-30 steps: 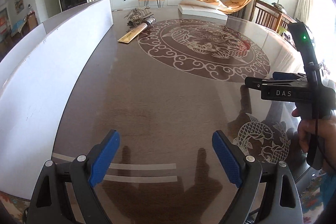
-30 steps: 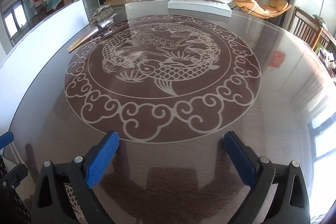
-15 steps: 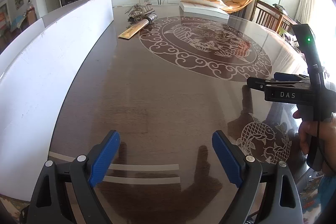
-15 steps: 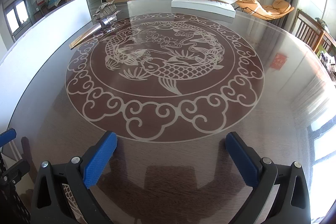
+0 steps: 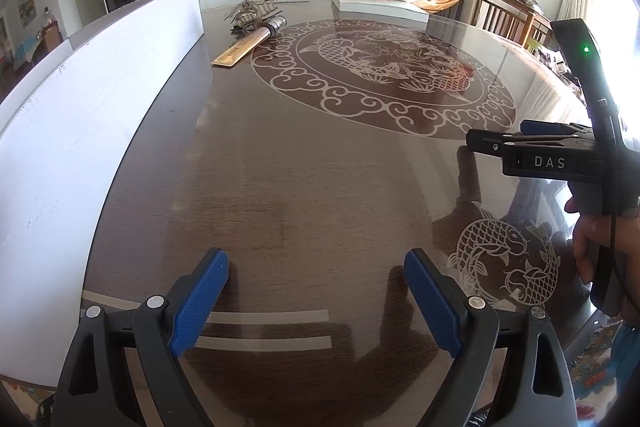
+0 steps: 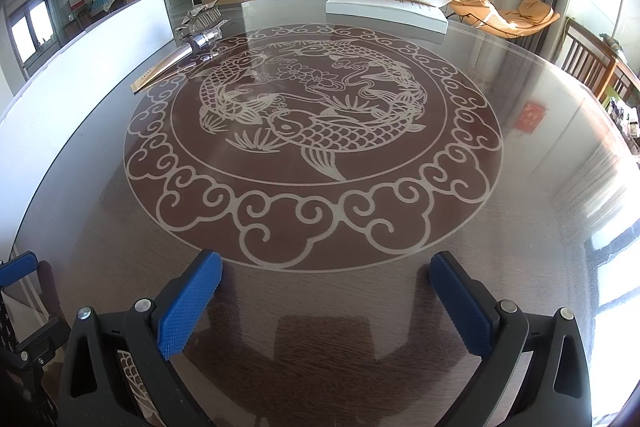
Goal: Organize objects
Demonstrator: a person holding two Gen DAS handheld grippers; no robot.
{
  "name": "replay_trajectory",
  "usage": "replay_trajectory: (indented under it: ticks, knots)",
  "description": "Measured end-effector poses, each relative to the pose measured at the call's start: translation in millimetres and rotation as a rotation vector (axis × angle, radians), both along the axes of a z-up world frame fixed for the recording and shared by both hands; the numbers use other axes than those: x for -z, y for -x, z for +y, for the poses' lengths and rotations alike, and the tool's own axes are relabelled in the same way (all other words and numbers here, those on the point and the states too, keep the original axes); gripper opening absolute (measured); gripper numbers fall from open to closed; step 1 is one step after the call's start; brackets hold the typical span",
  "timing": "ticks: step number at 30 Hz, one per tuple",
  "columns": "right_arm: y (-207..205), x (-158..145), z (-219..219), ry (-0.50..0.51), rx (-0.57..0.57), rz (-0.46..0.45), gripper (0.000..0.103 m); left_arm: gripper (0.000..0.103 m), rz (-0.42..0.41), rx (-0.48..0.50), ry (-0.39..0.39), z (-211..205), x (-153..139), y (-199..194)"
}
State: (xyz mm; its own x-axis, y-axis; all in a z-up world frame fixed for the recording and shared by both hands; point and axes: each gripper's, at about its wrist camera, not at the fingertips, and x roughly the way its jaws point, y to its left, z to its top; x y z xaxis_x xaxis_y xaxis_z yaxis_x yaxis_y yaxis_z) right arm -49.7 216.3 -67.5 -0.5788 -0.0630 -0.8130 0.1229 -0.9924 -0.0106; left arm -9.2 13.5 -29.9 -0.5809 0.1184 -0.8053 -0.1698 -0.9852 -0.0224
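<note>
My left gripper (image 5: 316, 291) and right gripper (image 6: 326, 301) both hang wide apart with nothing between their blue pads, above the dark glass table (image 6: 520, 227). The shiny silver metal bundle (image 5: 256, 14) and the long tan wooden stick (image 5: 240, 51) lie touching, far across the table beside the white board (image 5: 100, 75).

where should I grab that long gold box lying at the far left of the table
Grip the long gold box across its narrow width near mid-length, coming from above with fingers either side. It lies flat and slim; its far end looks to touch the silver items, so stay on the near half.

Left gripper (image 5: 316, 301) and right gripper (image 6: 326, 303), jaws wide apart, empty, angled downward.
</note>
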Motion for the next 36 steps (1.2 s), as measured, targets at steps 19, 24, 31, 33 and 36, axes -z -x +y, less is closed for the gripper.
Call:
replay_trajectory:
  ticks: [19,24,31,33,36]
  knots:
    - [-0.2,0.4,-0.2,0.000,0.001,0.000,0.103,0.090,-0.001,0.007,-0.010,1.3,-0.7,2.2]
    - [-0.2,0.4,-0.2,0.000,0.001,0.000,0.103,0.090,0.003,0.009,0.011,4.4,0.2,1.3]
    - [-0.2,0.3,-0.3,0.000,0.001,0.000,0.103,0.090,0.006,0.012,0.026,5.9,1.3,1.4]
    - [-0.2,0.2,-0.3,0.000,0.001,0.000,0.103,0.090,0.007,0.012,0.028,5.7,1.3,1.4]
    - [-0.2,0.3,-0.3,0.000,0.001,0.000,0.103,0.091,0.006,0.014,0.028,5.9,1.4,1.6]
